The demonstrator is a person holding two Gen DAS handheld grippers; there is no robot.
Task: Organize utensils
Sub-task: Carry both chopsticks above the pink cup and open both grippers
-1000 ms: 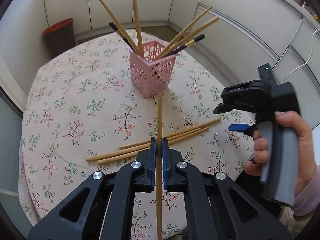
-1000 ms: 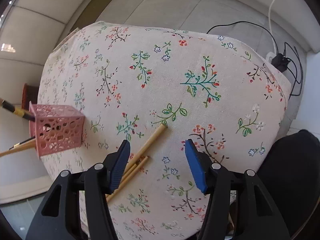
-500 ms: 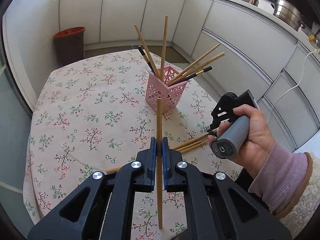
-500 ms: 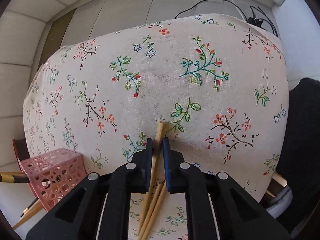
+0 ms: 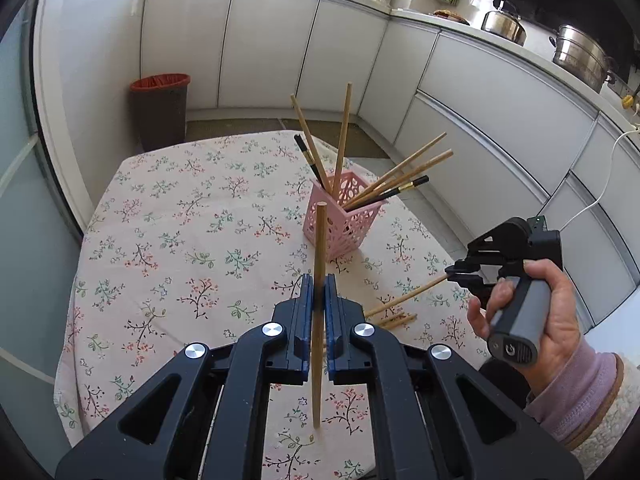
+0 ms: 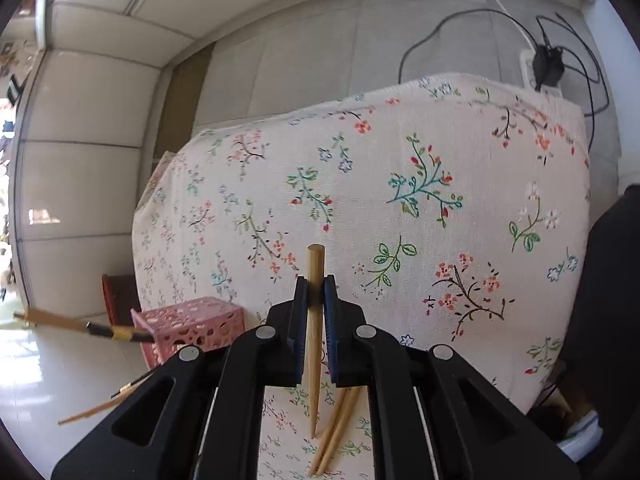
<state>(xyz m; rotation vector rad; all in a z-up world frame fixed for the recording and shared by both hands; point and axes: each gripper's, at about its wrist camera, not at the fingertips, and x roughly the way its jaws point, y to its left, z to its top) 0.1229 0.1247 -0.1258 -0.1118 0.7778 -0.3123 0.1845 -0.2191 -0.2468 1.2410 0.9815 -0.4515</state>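
My left gripper [image 5: 319, 300] is clamped on one chopstick [image 5: 319, 320], its long axis running 6 to 12 o'clock in my left wrist view, blunt end toward 12. The basket [image 5: 340, 216] stands just past that tip, at about 12 to 1 o'clock, so I judge the coming move is a short carry forward, then tipping the stick in. My left is the nearer tool to the basket.

My right gripper [image 6: 316, 292] is closed on a second stick [image 6: 314, 340], raised off the cloth, thick end forward at 12, point back at 6. From it the basket lies at about 9 o'clock, farther off.

Counted: two sticks held, one each. Two more sticks [image 6: 334, 432] lie side by side on the table [image 5: 180, 240] under my right gripper. In the basket I count about six: four wooden, two black-handled.
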